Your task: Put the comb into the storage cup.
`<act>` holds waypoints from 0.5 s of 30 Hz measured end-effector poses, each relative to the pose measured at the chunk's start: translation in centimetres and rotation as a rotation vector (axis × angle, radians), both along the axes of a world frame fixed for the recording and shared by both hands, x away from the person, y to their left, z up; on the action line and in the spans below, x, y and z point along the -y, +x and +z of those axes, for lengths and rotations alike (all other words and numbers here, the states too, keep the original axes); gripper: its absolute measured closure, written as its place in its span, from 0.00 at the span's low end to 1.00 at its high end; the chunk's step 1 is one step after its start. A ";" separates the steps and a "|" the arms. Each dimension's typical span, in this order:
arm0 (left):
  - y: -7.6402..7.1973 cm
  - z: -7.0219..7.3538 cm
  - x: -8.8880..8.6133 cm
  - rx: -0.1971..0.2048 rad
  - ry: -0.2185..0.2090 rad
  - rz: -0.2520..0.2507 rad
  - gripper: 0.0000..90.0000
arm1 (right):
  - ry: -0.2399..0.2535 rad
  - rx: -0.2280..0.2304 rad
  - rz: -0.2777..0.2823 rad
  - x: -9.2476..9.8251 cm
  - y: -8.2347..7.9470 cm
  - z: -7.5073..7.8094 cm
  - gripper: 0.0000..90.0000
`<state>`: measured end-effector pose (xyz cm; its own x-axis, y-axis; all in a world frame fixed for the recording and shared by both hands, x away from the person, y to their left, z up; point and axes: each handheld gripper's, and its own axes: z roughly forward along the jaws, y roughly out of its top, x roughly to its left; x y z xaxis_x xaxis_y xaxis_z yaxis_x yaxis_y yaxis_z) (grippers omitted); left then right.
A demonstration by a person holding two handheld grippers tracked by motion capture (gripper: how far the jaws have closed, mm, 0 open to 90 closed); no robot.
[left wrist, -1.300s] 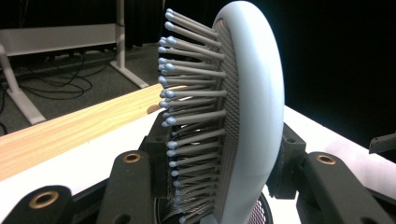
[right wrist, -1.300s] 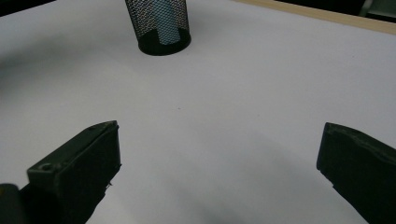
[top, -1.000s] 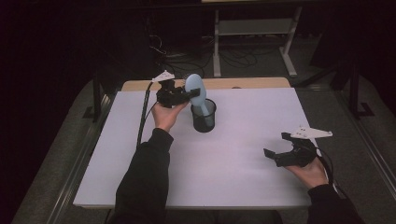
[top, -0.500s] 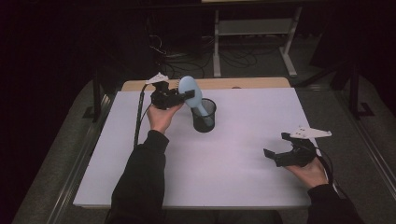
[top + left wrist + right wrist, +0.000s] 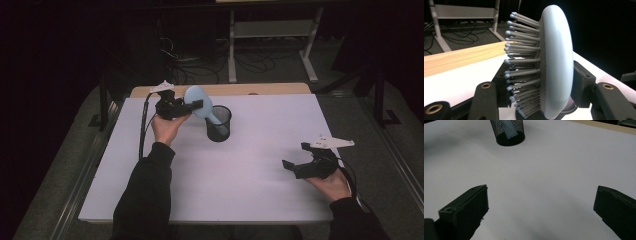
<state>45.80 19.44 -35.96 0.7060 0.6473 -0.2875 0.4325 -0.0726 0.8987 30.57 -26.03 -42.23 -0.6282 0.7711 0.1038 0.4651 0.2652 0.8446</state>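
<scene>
My left gripper [image 5: 192, 106] has just been easing its jaws apart around the hairbrush [image 5: 196, 96] head, handle down in the mesh cup [image 5: 218, 123]. I'd back off slowly so the cup stays upright; my right gripper [image 5: 295, 161] waits wide open.

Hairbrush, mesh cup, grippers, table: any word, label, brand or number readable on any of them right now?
None. The hairbrush back is plain pale blue, with no mark in the left gripper view.
The mesh cup shows bare black mesh.
The left gripper, right gripper and white table carry no lettering that can be read.
</scene>
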 end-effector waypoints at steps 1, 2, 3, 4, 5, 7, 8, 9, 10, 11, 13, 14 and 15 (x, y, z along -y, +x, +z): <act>0.0 0.0 -0.2 -0.006 -0.002 -0.003 0.49 | 0.000 0.000 0.000 0.0 0.0 0.0 0.00; -0.1 0.0 -0.3 -0.011 -0.004 -0.003 0.49 | 0.000 0.000 0.000 0.0 0.0 0.0 0.00; -0.1 0.0 -0.4 -0.010 -0.005 0.000 0.49 | 0.000 0.001 0.002 0.0 0.0 0.0 0.00; -0.2 0.0 -0.5 -0.011 -0.010 0.002 0.48 | 0.000 0.001 0.003 -0.1 0.0 0.0 0.00; -0.2 0.0 -0.7 -0.013 -0.015 -0.002 0.48 | -0.001 0.001 0.003 -0.1 0.0 0.0 0.00; -0.2 0.0 -0.9 -0.018 -0.019 -0.007 0.45 | -0.002 0.000 0.004 -0.1 0.0 0.0 0.00; -0.2 0.0 -1.0 -0.022 -0.016 -0.007 0.44 | -0.001 -0.001 0.004 -0.1 0.0 0.0 0.00; -0.2 0.0 -1.1 -0.030 -0.018 -0.008 0.43 | -0.002 -0.001 0.004 -0.1 0.0 0.0 0.00; -0.3 -0.1 -1.2 -0.033 -0.021 -0.010 0.42 | -0.003 -0.001 0.003 -0.1 0.0 0.0 0.00; -0.3 -0.1 -1.4 -0.034 -0.026 -0.011 0.41 | -0.004 -0.002 0.003 -0.1 0.0 0.0 0.00; -0.3 -0.1 -1.7 -0.039 -0.041 -0.011 0.40 | -0.004 -0.002 0.003 -0.1 0.0 0.0 0.00; -0.3 -0.2 -1.9 -0.049 -0.043 -0.015 0.38 | -0.005 -0.003 0.004 -0.1 0.0 0.0 0.00; -0.3 -0.2 -2.0 -0.051 -0.039 -0.013 0.36 | -0.005 -0.004 0.005 -0.2 0.0 -0.1 0.00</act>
